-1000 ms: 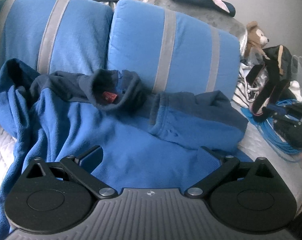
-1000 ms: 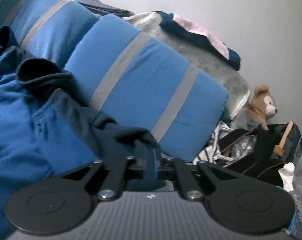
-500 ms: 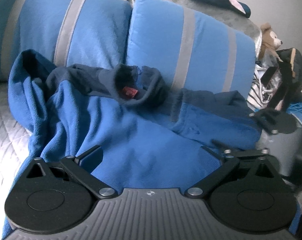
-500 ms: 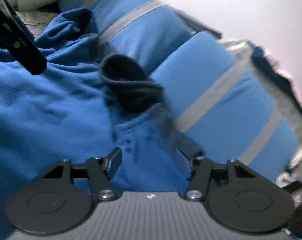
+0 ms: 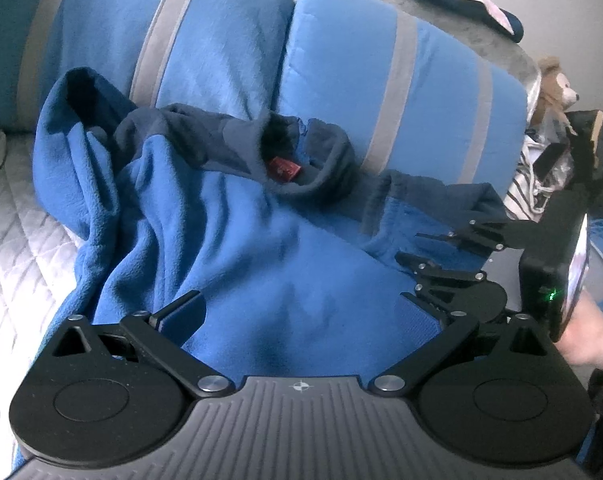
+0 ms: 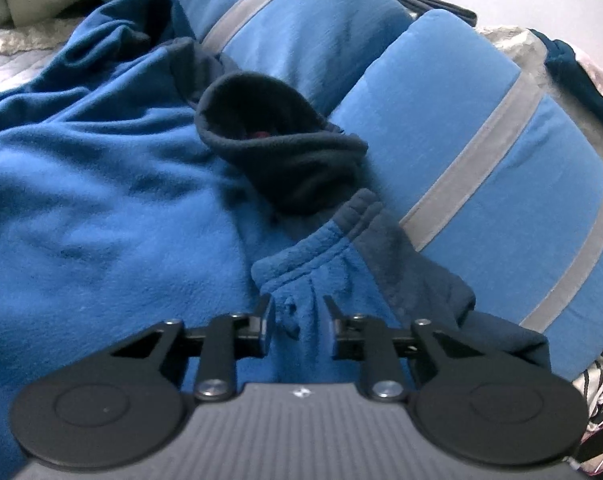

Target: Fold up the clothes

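Observation:
A blue fleece pullover with a navy collar and a red label lies rumpled on the bed, against two blue pillows. My left gripper is open over its body, touching nothing. My right gripper is partly open, its fingers either side of a bunched fold of the pullover's right sleeve, not clamped. The right gripper also shows in the left wrist view at the right, over that sleeve. The collar shows in the right wrist view.
Two blue pillows with grey stripes stand behind the pullover. A white quilted bed cover lies at the left. A teddy bear, bags and cables are piled at the right. Folded clothes lie on top behind the pillows.
My right gripper let go of the navy cuff, swung left over the pullover and is now narrowing around a sleeve fold. My left gripper has stayed open and moved a little closer.

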Demonstrator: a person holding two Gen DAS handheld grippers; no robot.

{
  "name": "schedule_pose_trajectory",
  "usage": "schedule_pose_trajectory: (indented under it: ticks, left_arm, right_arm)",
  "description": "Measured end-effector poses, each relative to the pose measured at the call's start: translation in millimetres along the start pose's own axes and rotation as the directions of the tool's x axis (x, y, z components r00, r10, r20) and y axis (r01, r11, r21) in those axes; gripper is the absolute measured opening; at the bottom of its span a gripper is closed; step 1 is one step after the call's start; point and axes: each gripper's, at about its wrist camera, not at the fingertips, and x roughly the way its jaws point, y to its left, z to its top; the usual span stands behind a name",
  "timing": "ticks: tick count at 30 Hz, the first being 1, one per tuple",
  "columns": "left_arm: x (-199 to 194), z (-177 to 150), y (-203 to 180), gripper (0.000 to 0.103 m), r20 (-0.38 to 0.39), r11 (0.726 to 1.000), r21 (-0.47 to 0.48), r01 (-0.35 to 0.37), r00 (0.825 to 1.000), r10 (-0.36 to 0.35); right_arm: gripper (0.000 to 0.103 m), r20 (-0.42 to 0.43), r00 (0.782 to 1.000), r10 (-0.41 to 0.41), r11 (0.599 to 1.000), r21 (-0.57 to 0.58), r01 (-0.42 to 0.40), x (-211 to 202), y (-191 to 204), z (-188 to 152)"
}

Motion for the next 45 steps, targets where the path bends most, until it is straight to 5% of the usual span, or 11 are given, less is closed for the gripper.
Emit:
schedule_pose_trajectory:
  ticks: [6, 7, 8, 11, 19, 25, 39, 45]
  left_arm:
    - [1.6, -0.2, 0.7, 0.103, -0.008, 1.0, -0.001, -0.003, 1.0, 0.003]
    - [1.7, -0.4, 0.6, 0.103, -0.009, 1.0, 0.0, -0.004, 1.0, 0.004]
    - [1.9, -0.6, 0.5, 0.103, -0.01, 1.0, 0.001, -0.005, 1.0, 0.005]
    - [2.7, -0.8, 1.7, 0.103, -0.007, 1.0, 0.003, -0.011, 1.0, 0.011]
    - [0.2, 3.4, 11.5, 0.103, 0.041, 1.0, -0.02, -0.014, 0.999, 0.014]
    - [-6.0, 8.2, 16.2, 0.103, 0.085, 0.996, -0.067, 0.066, 0.995, -0.06]
    - [-2.6, 9.4, 15.0, 0.103, 0.081, 0.987, -0.103, 0.12, 0.99, -0.112]
    - [2.2, 7.3, 16.1, 0.103, 0.056, 0.981, -0.113, 0.155, 0.987, -0.149]
  right_arm:
    - [0.04, -0.02, 1.0, -0.016, 1.0, 0.002, 0.016, 8.5, 0.4, -0.2]
    - [0.034, -0.023, 1.0, -0.021, 1.0, 0.006, 0.021, 10.3, -0.2, -1.2]
    - [0.013, -0.028, 0.999, -0.022, 1.0, 0.01, 0.022, 11.7, -1.0, -1.9]
    - [0.007, -0.022, 1.0, -0.002, 1.0, 0.023, 0.003, 8.1, -2.7, -1.3]
    - [0.007, 0.096, 0.995, 0.006, 0.999, -0.047, -0.002, -43.2, 10.0, 6.9]
    - [0.006, 0.149, 0.986, 0.07, 0.99, -0.129, -0.051, -93.8, 34.3, 0.5]
    - [0.003, 0.049, 0.97, 0.238, 0.925, -0.317, -0.211, -161.2, 93.1, -68.9]
    - [0.011, 0.062, 0.963, 0.261, 0.914, -0.336, -0.226, -161.4, 99.9, -70.2]
